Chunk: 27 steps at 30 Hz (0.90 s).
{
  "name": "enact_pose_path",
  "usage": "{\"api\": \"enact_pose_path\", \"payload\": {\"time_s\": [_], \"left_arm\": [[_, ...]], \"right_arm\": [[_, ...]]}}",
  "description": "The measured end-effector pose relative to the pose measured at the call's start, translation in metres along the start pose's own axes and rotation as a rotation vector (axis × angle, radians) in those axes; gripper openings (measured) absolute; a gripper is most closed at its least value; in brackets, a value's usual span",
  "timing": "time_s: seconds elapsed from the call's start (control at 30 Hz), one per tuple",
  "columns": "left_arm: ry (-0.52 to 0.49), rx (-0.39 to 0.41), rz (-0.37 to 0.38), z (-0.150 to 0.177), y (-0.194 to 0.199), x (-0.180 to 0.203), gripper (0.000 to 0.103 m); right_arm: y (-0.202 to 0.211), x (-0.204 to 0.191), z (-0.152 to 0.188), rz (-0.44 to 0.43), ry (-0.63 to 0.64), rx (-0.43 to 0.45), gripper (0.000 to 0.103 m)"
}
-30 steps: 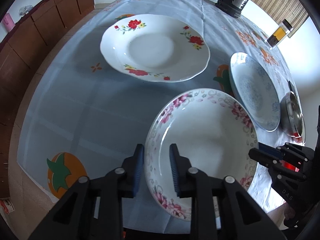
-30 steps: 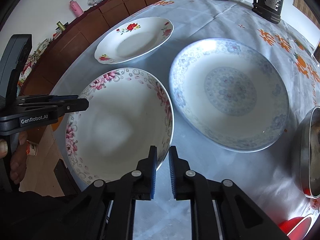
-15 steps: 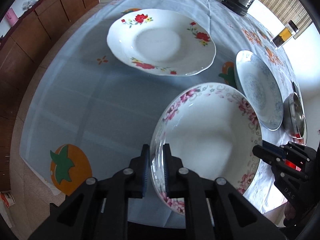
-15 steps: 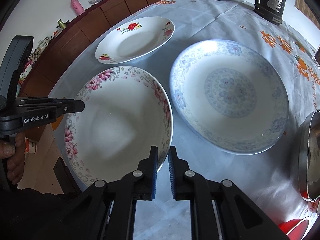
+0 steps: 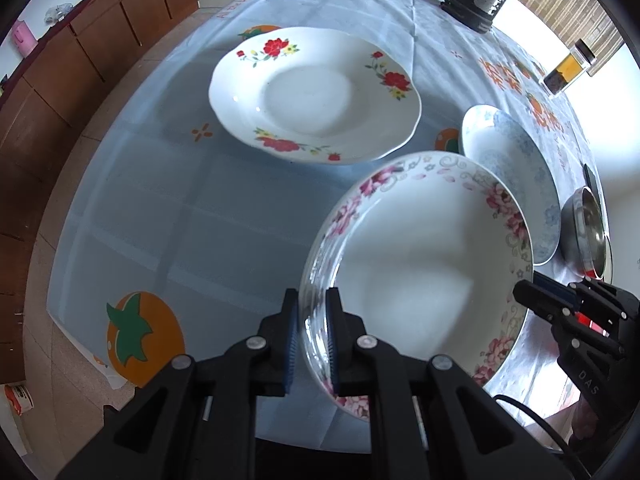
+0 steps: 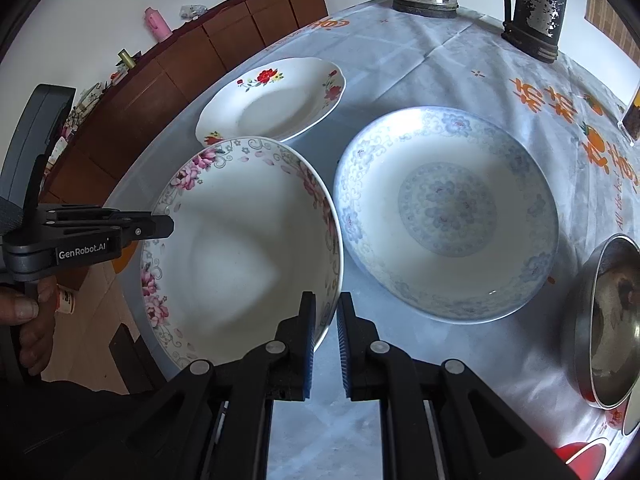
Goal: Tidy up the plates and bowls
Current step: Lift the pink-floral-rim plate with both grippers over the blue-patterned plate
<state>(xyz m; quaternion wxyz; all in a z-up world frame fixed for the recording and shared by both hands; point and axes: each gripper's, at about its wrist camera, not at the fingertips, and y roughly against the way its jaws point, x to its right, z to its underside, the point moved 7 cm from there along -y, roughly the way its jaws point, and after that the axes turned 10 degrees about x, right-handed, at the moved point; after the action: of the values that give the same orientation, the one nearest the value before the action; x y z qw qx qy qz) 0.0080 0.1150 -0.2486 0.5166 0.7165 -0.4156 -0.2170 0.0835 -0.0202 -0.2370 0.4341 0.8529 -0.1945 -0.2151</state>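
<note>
Early stage, by my reading. Left claw pinches the near-left rim of the pink-flowered bowl, lower centre of frame. Right claw clamps the opposite rim. Red-flowered plate and blue plate lie separate on the desk, nothing stacked.

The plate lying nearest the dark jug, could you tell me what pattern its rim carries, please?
Red flowers with green leaves on white plate, clearest in the left wrist view.

Left gripper now clamped on pink-flowered bowl rim, bowl tilted.
</note>
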Motion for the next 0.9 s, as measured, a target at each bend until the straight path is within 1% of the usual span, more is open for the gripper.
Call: {"api": "enact_pose_path", "payload": {"time_s": [0.5, 0.9], "left_arm": [[-0.035, 0.020, 0.024, -0.003, 0.012, 0.008, 0.010], [-0.064, 0.042, 0.033, -0.013, 0.020, 0.019, 0.010]], "right_arm": [[0.012, 0.014, -0.006, 0.026, -0.028, 0.034, 0.012], [0.020, 0.021, -0.010, 0.047, -0.038, 0.063, 0.012]]}}
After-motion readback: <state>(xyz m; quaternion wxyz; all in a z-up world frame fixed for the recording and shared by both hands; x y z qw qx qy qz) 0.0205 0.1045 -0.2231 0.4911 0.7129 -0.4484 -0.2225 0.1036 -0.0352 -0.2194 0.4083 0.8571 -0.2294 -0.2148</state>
